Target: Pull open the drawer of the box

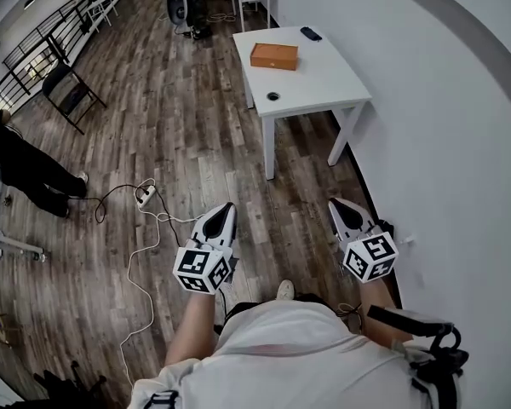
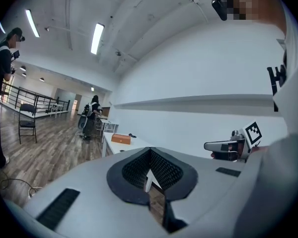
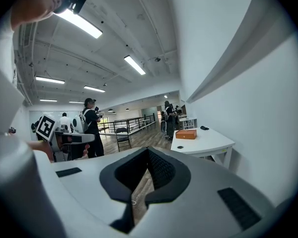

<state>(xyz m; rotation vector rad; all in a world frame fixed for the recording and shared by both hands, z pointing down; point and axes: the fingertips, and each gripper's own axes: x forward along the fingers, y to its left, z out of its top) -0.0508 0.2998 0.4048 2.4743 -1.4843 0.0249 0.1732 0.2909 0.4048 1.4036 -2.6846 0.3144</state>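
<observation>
The box is small, orange-brown and flat, and it lies on a white table far ahead of me; no open drawer shows from here. It appears tiny in the left gripper view and in the right gripper view. My left gripper and right gripper hang close to my body above the wooden floor, well short of the table. In their own views the left gripper and right gripper are shut, jaw tips meeting with nothing between them.
A black remote-like item and a round black hole are on the table. A power strip with a trailing white cable lies on the floor at left. A chair and a person stand further left. A white wall runs along the right.
</observation>
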